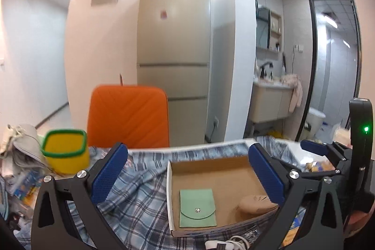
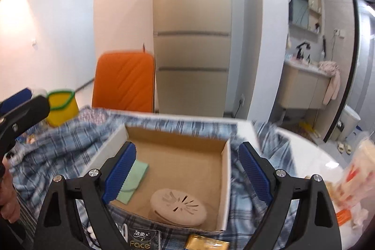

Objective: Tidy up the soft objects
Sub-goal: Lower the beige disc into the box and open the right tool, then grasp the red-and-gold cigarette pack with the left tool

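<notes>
Kitchen corner, fridge (image 1: 173, 39) behind; counter draped in plaid cloth (image 1: 131, 198). Cardboard box (image 2: 225, 170) holds green pouch (image 1: 197, 207) and beige disc (image 2: 178, 206). Left gripper (image 1: 187, 170) and right gripper (image 2: 186, 173): jaws released, empty. You should pick loose soft items nearby and lower them flat into bare box floor.

White tabletop (image 2: 311, 156), glossy, largely draped with a rumpled blue plaid cloth (image 1: 131, 193). Resting on the cloth: an open cardboard box (image 2: 226, 170), a yellow green-rimmed container (image 1: 66, 151) at far left, and a tissue pack (image 2: 140, 241) and gold packet (image 2: 207, 243) at the near edge. Crinkled packaging (image 2: 351, 182) lies on bare tabletop at right.
</notes>
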The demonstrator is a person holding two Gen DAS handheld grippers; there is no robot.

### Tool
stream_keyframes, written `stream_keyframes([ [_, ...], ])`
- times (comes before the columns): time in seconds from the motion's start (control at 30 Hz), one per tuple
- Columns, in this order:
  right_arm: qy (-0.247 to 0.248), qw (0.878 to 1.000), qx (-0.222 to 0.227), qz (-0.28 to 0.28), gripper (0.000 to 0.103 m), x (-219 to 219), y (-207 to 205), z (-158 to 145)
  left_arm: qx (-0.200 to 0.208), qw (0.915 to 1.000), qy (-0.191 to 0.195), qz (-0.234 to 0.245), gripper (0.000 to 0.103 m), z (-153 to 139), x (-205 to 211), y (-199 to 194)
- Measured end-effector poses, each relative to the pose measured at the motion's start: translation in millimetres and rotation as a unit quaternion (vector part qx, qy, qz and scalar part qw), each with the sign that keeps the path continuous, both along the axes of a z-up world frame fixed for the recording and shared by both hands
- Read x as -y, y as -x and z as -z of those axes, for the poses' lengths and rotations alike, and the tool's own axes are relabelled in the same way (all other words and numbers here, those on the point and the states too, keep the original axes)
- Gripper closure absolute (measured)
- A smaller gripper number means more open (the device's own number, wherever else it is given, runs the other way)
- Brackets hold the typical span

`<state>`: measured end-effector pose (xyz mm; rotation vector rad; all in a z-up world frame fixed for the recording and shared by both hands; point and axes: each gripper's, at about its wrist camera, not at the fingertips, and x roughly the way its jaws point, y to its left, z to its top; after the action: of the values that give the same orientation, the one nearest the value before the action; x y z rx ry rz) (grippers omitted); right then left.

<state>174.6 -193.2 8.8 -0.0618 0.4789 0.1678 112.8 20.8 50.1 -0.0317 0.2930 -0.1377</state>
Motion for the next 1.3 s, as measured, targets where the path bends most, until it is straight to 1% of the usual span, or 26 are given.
stream_keyframes([
  [0.03,-0.001,1.000,0.015,0.005,0.011,3.2,9.2,-9.2,0.010,0.9999,0.003,-0.002,0.001,-4.4,-1.6,8.3],
  [0.1,-0.003,0.999,0.035,0.013,0.006,7.8,23.2,-21.5,0.028,0.9996,0.005,-0.007,0.000,-12.7,-3.8,26.9],
  [0.13,-0.006,0.998,0.052,0.021,0.006,10.9,32.9,-27.9,0.034,0.9994,0.005,-0.008,0.000,-15.5,-4.9,32.6],
  [0.17,-0.011,0.996,0.079,0.033,0.004,14.6,47.7,-35.1,0.039,0.9992,0.005,-0.008,0.000,-17.9,-5.9,40.2],
  [0.2,-0.015,0.994,0.101,0.041,0.000,17.4,60.4,-40.9,0.042,0.9991,0.004,-0.005,0.000,-19.7,-6.3,47.4],
  [0.27,-0.016,0.990,0.133,0.045,0.000,19.6,83.5,-50.7,0.040,0.9992,0.001,-0.001,0.000,-21.1,-6.2,58.0],
  [0.4,-0.011,0.986,0.159,0.037,0.000,18.3,120.0,-62.9,0.024,0.9997,-0.002,0.003,0.000,-15.7,-7.2,77.0],
  [0.5,-0.019,0.986,0.159,0.037,0.000,18.9,139.2,-65.1,0.000,1.0000,-0.007,-0.002,0.000,-4.9,-4.4,87.3],
  [0.57,-0.027,0.987,0.155,0.039,0.000,20.7,146.9,-64.8,-0.006,0.9999,-0.012,-0.007,0.000,4.1,-1.8,94.1],
  [0.63,-0.037,0.987,0.151,0.045,0.000,25.4,156.4,-60.1,-0.017,0.9996,-0.020,-0.010,0.000,16.2,3.1,98.4],
  [0.7,-0.037,0.987,0.150,0.054,0.000,28.0,164.9,-51.5,-0.041,0.9990,-0.018,-0.007,0.000,27.4,7.4,98.4],
  [0.83,-0.020,0.986,0.146,0.072,0.000,32.4,169.9,-34.3,-0.094,0.9955,-0.008,0.011,0.000,47.3,17.4,97.8],
  [0.9,-0.013,0.988,0.136,0.073,0.000,32.1,168.8,-26.0,-0.112,0.9934,-0.019,0.015,0.000,55.0,26.5,95.4],
  [1.0,-0.017,0.989,0.125,0.072,0.000,34.2,165.6,-17.3,-0.130,0.9907,-0.036,0.017,0.000,67.1,34.9,91.9],
  [1.17,-0.031,0.992,0.104,0.070,0.000,36.7,157.1,-4.1,-0.183,0.9818,-0.032,0.039,0.000,84.4,38.9,79.6],
  [1.23,-0.034,0.993,0.088,0.065,0.000,36.6,151.5,1.0,-0.209,0.9762,-0.021,0.054,0.000,92.0,38.9,74.3],
  [1.3,-0.034,0.994,0.079,0.060,0.000,35.1,149.5,4.0,-0.240,0.9687,-0.011,0.062,0.000,101.4,38.2,69.5],
])
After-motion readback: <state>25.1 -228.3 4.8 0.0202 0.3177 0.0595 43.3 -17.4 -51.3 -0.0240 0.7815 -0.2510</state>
